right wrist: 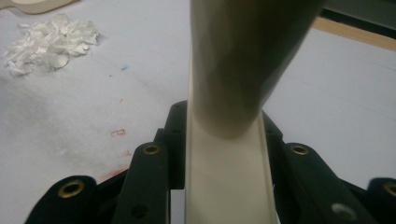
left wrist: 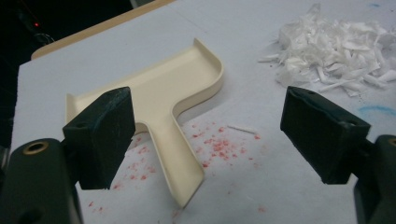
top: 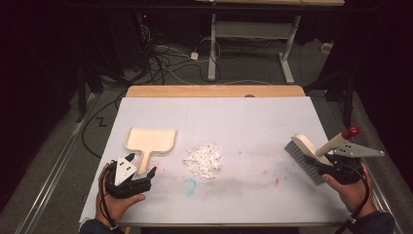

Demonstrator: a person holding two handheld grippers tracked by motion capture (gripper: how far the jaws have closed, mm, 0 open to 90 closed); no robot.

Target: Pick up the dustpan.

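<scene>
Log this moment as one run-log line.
left gripper: open, astride dustpan handle | right gripper: shut on brush | paper scraps: piled, unswept

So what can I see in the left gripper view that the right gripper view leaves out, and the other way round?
Left gripper view: the whole cream dustpan lying flat, its handle between the open left gripper, and red crumbs beside the handle.

Right gripper view: the right gripper shut on the cream brush handle, seen close up.

Both: the pile of white shreds and the white table cover, with a blue mark on it.
</scene>
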